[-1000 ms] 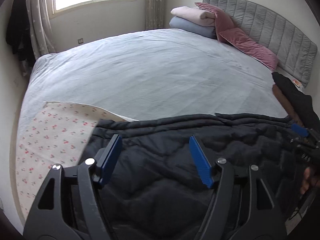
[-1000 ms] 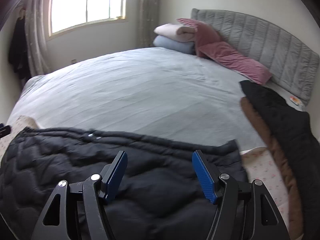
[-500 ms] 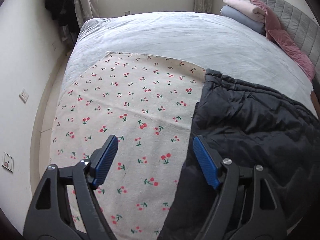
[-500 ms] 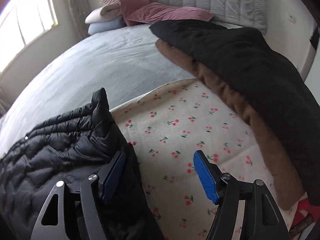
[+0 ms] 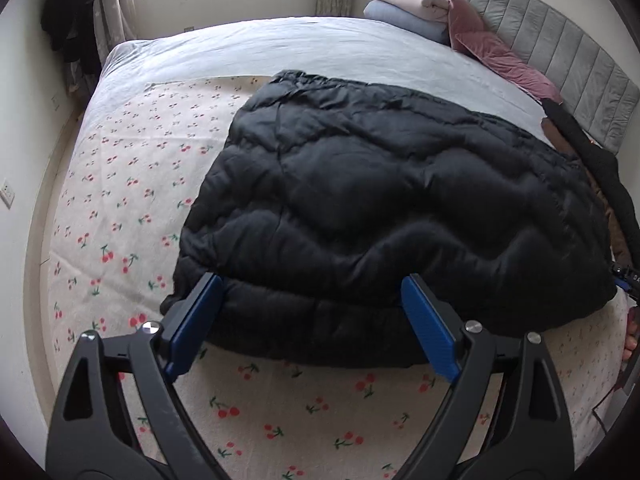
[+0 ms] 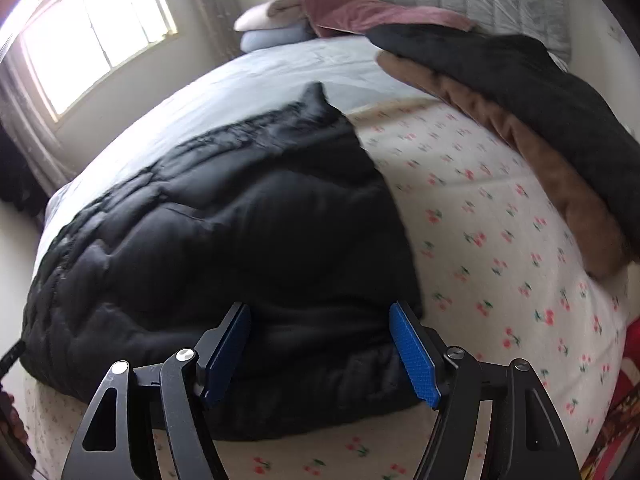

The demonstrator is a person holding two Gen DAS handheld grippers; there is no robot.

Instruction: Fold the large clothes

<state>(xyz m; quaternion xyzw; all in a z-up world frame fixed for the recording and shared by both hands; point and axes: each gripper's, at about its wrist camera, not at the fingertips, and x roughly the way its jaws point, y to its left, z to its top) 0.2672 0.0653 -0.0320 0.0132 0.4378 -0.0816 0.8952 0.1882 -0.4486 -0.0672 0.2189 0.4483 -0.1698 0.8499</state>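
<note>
A black quilted puffer jacket (image 5: pixel 380 208) lies folded in a thick rectangle on a cherry-print cloth (image 5: pixel 120 208) spread over the bed. It also shows in the right wrist view (image 6: pixel 224 248). My left gripper (image 5: pixel 312 320) is open and empty, its blue pads at the jacket's near edge, left part. My right gripper (image 6: pixel 320 344) is open and empty, its pads at the jacket's near edge, right part. Neither holds the fabric.
The bed has a pale blue sheet (image 5: pixel 280 44), folded blankets (image 5: pixel 408 8) and pink pillows (image 5: pixel 500 56) by a grey headboard (image 5: pixel 580 68). A brown garment under a black one (image 6: pixel 540 96) lies at the bed's right. The cherry-print cloth (image 6: pixel 500 248) reaches the front edge.
Both grippers swung outward over the cloth, then came back to face the jacket's near edge. The jacket now lies folded in a compact rectangle rather than spread wide.
</note>
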